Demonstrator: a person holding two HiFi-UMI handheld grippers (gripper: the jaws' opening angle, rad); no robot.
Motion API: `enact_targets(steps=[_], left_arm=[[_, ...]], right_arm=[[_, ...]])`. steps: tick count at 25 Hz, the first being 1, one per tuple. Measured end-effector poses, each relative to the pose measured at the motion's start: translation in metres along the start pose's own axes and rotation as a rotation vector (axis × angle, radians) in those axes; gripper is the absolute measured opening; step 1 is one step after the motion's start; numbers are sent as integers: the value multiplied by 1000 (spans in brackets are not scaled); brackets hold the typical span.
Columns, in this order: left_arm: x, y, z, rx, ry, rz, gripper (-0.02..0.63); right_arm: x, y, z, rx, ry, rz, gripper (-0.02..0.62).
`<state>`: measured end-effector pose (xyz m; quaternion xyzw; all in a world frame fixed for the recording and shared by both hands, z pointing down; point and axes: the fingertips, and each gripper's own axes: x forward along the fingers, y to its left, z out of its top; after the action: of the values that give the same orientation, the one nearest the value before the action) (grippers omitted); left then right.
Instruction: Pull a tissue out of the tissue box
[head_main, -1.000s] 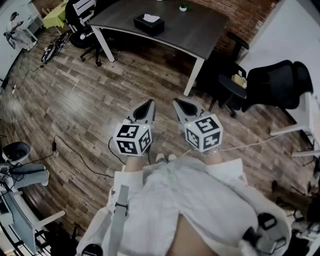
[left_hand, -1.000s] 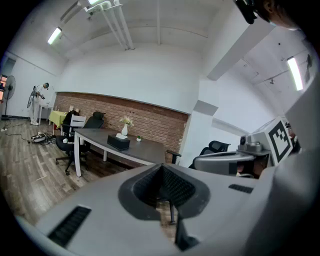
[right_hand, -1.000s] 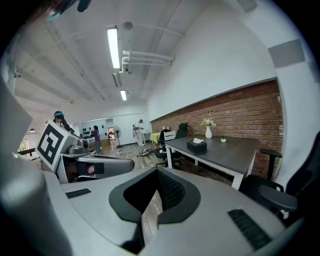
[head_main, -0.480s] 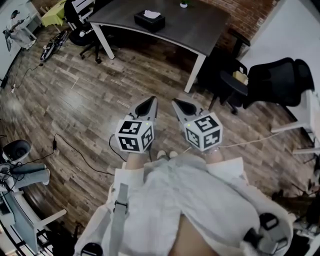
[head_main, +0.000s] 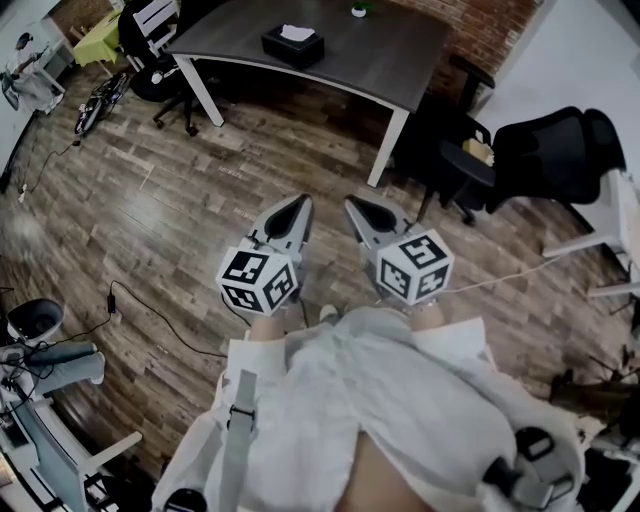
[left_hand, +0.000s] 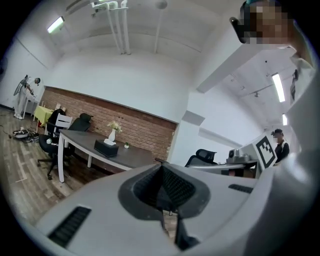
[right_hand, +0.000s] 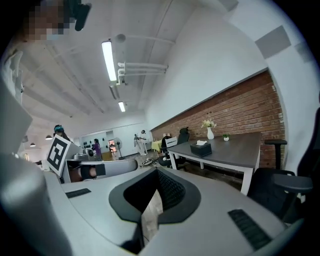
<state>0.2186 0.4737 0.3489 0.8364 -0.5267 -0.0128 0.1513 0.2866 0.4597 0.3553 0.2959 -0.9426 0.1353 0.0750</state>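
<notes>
A: Jaws?
B: Left gripper (head_main: 295, 208) and right gripper (head_main: 358, 210) both pressed together, nothing pinched, side by side above the floor (head_main: 180, 200).
A: Tissue box (head_main: 293, 44)?
B: On the tabletop (head_main: 385, 50), near its front edge toward the left corner. Well apart from both grippers.

Far ahead on the tabletop (head_main: 390, 55), left of its middle: tissue box (head_main: 293, 44); small pot (head_main: 358, 11) behind and right of it, at the far edge. Near, side by side over the floor (head_main: 170, 200), well apart from the tabletop: left claw (head_main: 297, 205), right claw (head_main: 352, 205). Right of the tabletop, office chair (head_main: 560, 160); at its left end, second chair (head_main: 152, 20).
</notes>
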Motion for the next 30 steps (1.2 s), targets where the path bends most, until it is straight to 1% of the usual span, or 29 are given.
enact_targets(steps=[4, 5, 8, 9, 14, 16, 17, 18, 19, 21, 24, 30], left_arm=[[-4, 11, -7, -11, 2, 23, 6], [-4, 14, -11, -20, 7, 28, 6], [-3, 25, -20, -39, 31, 42, 6], [-1, 29, -23, -42, 41, 47, 6], [15, 54, -24, -57, 70, 92, 8], [25, 70, -22, -64, 77, 112, 15], [29, 79, -21, -68, 82, 124, 49], [34, 89, -20, -69, 85, 139, 84], [40, 99, -17, -67, 87, 155, 89], [53, 120, -10, -62, 86, 181, 89], [78, 143, 7, -52, 86, 193, 102], [127, 186, 43, -26, 66, 203, 101]], right_arm=[[4, 0, -10, 76, 26, 22, 0], [5, -2, -12, 79, 29, 16, 0], [13, -10, -17, 21, 43, -48, 0], [17, -11, -18, 8, 54, -53, 0], [45, -23, -17, 1, 84, -24, 2], [62, -36, -12, -7, 77, -29, 3], [72, -43, -8, -8, 70, -32, 13], [83, -49, -4, -9, 61, -32, 45], [94, -55, 2, -12, 53, -26, 76], [115, -66, 13, -19, 42, -8, 100], [145, -84, 32, -29, 36, 19, 107], [207, -115, 68, -56, 30, 77, 107]])
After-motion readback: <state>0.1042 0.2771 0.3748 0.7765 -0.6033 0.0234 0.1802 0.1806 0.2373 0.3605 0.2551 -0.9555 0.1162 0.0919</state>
